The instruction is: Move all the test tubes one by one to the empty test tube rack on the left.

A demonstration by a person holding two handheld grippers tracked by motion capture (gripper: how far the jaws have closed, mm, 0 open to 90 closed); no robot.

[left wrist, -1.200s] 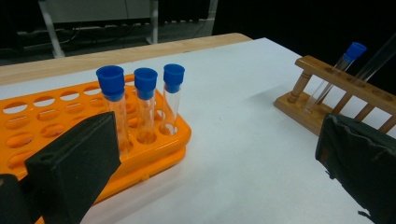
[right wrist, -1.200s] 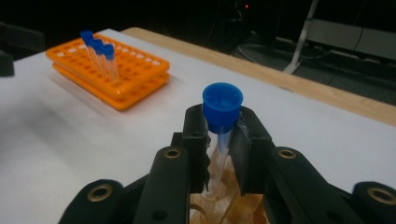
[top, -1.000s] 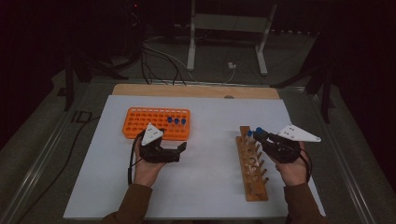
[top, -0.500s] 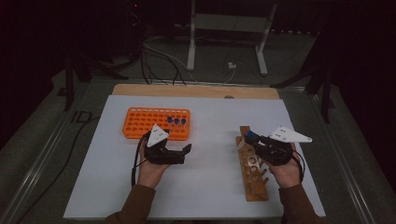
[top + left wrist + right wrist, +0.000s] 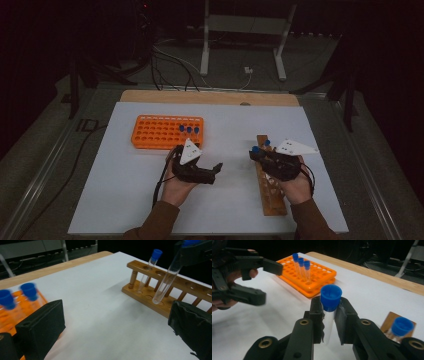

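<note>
two black jaws of the right gripper (image 5: 329,322) are clamped on a clear plastic test tube with a blue cap (image 5: 330,306), pinching it just under the cap so the tube hangs tilted over the long wooden peg-style tube rack (image 5: 172,293). compared with a second ago that hand has slid back toward the person and dropped lower along the rack, so my guess is it's lining up with the next free hole. one more blue-capped tube (image 5: 150,270) already stands at the rack's far end. the left gripper (image 5: 200,172) has barely moved, jaws spread wide and holding nothing, resting mid-tabletop. behind it, the bright orange plastic grid rack (image 5: 167,132) holds three capped tubes (image 5: 301,266). smooth white tabletop (image 5: 125,185), glossy tubes, matte rubbery jaw pads.
</note>
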